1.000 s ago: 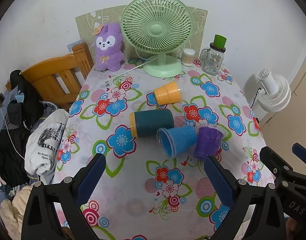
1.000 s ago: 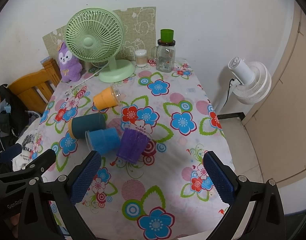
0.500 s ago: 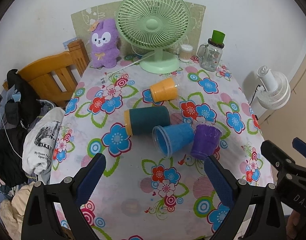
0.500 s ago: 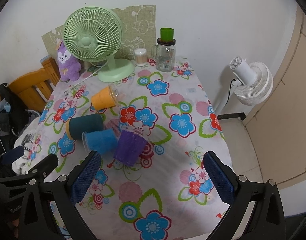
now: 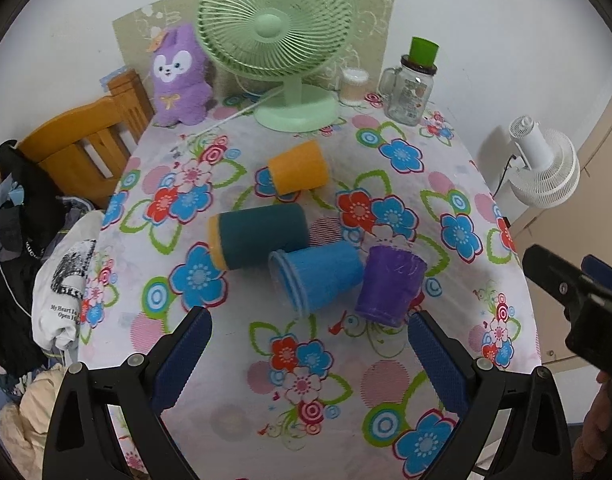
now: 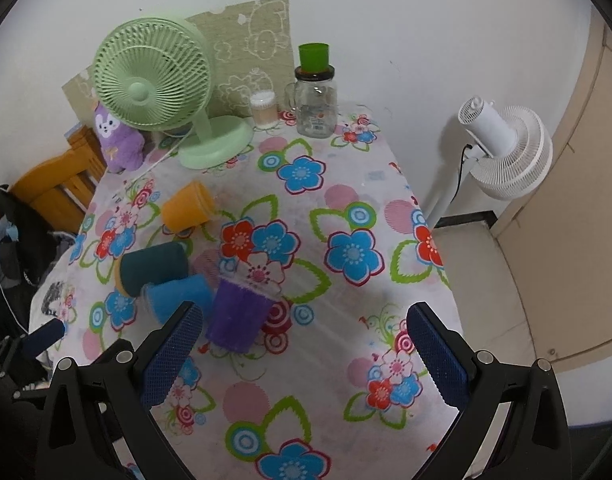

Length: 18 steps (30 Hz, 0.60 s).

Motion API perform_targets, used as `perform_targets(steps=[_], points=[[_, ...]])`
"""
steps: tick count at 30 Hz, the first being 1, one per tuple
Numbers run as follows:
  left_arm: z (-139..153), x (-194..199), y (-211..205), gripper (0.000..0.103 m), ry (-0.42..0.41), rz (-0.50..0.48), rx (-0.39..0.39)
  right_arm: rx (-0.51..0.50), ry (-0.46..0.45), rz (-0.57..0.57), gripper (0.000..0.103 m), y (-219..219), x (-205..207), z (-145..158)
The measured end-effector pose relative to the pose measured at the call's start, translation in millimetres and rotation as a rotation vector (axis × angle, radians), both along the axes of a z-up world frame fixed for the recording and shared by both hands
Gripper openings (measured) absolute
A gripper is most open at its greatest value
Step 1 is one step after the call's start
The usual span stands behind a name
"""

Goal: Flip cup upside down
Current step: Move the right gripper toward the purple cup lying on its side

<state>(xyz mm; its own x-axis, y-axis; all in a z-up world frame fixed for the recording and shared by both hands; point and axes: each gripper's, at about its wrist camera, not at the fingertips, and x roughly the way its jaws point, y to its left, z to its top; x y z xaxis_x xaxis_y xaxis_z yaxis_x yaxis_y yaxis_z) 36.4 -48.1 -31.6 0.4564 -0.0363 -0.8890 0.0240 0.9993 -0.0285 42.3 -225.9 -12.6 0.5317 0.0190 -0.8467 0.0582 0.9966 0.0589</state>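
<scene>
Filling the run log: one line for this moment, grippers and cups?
left gripper: open, empty | right gripper: open, empty | orange cup, teal cup, blue cup: on sides | purple cup: tilted, leaning against blue cup

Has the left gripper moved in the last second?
Yes. The left gripper has edged forward: the green fan and blue cup sit lower and larger in its view.

A white printed cloth garment [image 5: 64, 280] draped beside the tabletop reads "My Heart I…" and "Open…"; the rest is cut off.
</scene>
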Motion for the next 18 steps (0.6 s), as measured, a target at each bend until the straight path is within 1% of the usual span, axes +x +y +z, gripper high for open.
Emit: perform_targets(steps=[6, 18], points=[[-15.5, 10.3, -17.2, 0.100, 0.011, -0.008, -0.005, -0.016, 0.028, 0.010, 0.103, -12.0, 19.4, -15.4], [-53.6, 24.4, -46.1, 0.100, 0.074, -0.026, -0.022, -0.023, 0.099, 0.063, 0.103, -20.6, 45.4, -53.3]])
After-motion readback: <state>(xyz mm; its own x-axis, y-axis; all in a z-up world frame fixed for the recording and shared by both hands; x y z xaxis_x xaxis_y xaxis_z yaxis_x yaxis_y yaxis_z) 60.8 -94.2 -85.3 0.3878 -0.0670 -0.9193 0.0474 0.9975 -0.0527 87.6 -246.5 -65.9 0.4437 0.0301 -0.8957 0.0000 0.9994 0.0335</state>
